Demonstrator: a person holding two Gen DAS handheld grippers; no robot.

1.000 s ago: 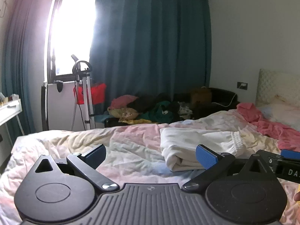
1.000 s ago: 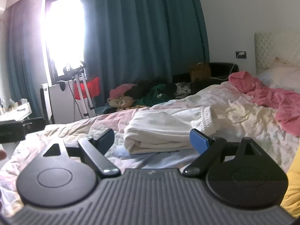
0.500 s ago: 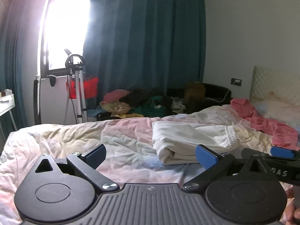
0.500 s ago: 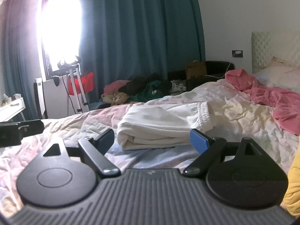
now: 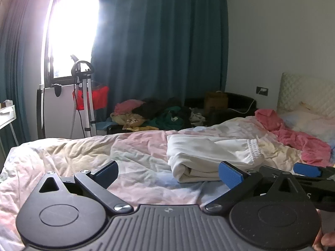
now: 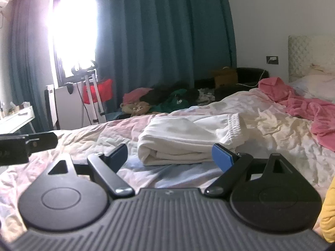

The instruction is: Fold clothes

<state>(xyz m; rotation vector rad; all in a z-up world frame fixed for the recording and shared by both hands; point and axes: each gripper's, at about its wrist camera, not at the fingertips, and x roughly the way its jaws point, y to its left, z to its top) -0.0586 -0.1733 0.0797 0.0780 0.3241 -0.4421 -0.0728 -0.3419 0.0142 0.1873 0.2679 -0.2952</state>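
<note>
A folded white garment (image 5: 209, 154) with an elastic waistband lies on the rumpled pastel bedspread (image 5: 94, 152). My left gripper (image 5: 168, 173) hovers in front of it, open, with nothing between its blue pads. My right gripper (image 6: 170, 155) is also open and empty, just short of the same garment (image 6: 184, 138). The two grippers sit side by side: the right gripper's blue pad (image 5: 305, 170) shows at the right edge of the left wrist view. The left gripper's black body (image 6: 25, 146) shows at the left of the right wrist view.
A pink garment (image 6: 303, 104) is strewn near the pillows and headboard (image 6: 309, 56). Yellow cloth (image 6: 328, 209) sits at my lower right. Behind the bed are a heap of clothes (image 5: 155, 113), a stand on legs (image 5: 83, 96), a white desk (image 5: 6, 115) and teal curtains.
Almost nothing. The left wrist view has drifted slightly, so the folded garment sits a little further left in it. Both grippers stay open and empty.
</note>
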